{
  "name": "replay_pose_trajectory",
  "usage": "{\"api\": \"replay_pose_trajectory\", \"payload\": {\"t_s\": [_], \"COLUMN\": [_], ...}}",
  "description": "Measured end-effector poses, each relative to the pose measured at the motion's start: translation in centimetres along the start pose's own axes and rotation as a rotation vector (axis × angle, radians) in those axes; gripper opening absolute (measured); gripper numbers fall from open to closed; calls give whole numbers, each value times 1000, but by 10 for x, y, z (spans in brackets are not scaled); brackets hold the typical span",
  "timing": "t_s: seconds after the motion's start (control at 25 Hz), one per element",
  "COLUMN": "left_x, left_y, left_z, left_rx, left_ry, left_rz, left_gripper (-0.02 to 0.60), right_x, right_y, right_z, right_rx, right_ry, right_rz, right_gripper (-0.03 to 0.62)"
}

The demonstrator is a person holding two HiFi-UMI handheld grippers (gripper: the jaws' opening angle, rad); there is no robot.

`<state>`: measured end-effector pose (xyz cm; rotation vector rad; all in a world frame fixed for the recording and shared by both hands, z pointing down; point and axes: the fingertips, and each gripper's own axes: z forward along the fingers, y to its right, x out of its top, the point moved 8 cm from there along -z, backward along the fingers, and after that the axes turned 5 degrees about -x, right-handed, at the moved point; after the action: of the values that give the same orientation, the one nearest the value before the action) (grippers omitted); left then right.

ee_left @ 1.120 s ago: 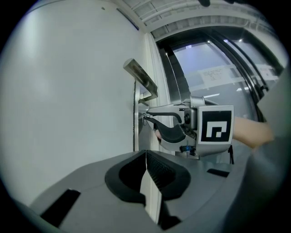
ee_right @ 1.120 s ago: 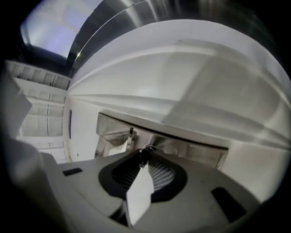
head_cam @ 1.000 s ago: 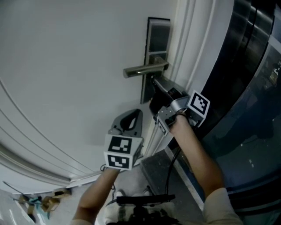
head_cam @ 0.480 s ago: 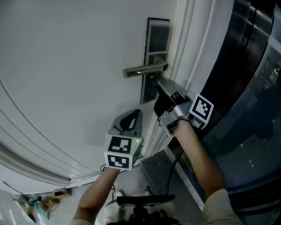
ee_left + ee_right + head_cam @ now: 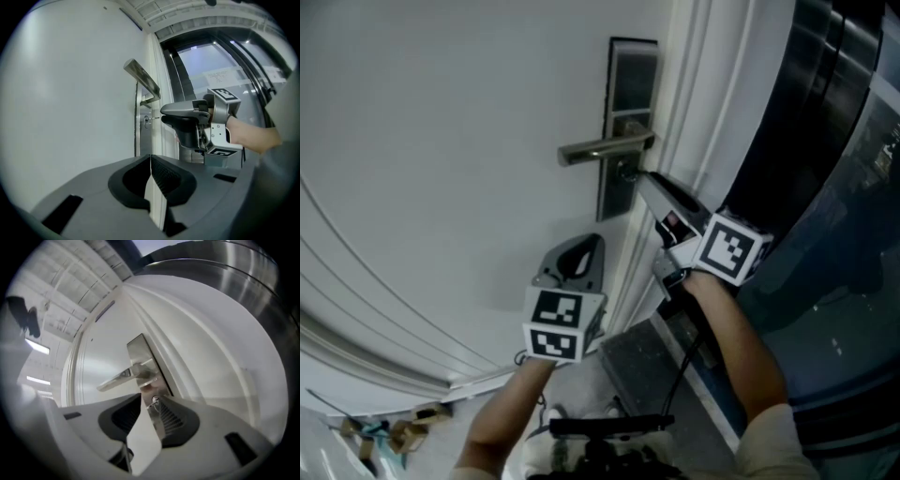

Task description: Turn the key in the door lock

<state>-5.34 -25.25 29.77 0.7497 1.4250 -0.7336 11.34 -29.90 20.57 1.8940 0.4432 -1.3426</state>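
rolling over since a second ago, the right gripper (image 5: pixel 645 180) now shows its marker cube (image 5: pixel 729 246) more squarely to the head camera, and it has drawn back a little from the lock plate (image 5: pixel 630 84). its jaws have just been opening and now stand clearly apart with nothing pressed between the pads. the key (image 5: pixel 154 401) sits in the keyhole just below the lever handle (image 5: pixel 600 148), on the plate that runs along the latch edge of the white door (image 5: pixel 441 141). in the right gripper view the key shows in the gap right at the jaw tips. the left gripper view shows it just ahead of those tips, and i cannot tell whether they touch it. the left gripper (image 5: pixel 589 240) has not moved. it is lower on the door face, below the handle, pointing level at the door, with its jaw tips together on nothing.
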Motion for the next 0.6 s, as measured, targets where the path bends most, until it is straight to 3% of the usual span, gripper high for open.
{"api": "replay_pose_trajectory", "payload": {"t_s": [0.4,0.6], "left_x": [0,-1], "left_y": [-2,-4], "left_z": [0,0], "left_rx": [6,6], "left_ry": [-2,-3], "left_rz": [-1,-4], "left_gripper": [17,17], "right_x": [-1,-12], "right_y": [-30,-42], "right_z": [4,12], "right_rx": [-91,-120], "right_ry": [-86,-155], "right_rz": [-794,-1128], "right_gripper": [149,149]}}
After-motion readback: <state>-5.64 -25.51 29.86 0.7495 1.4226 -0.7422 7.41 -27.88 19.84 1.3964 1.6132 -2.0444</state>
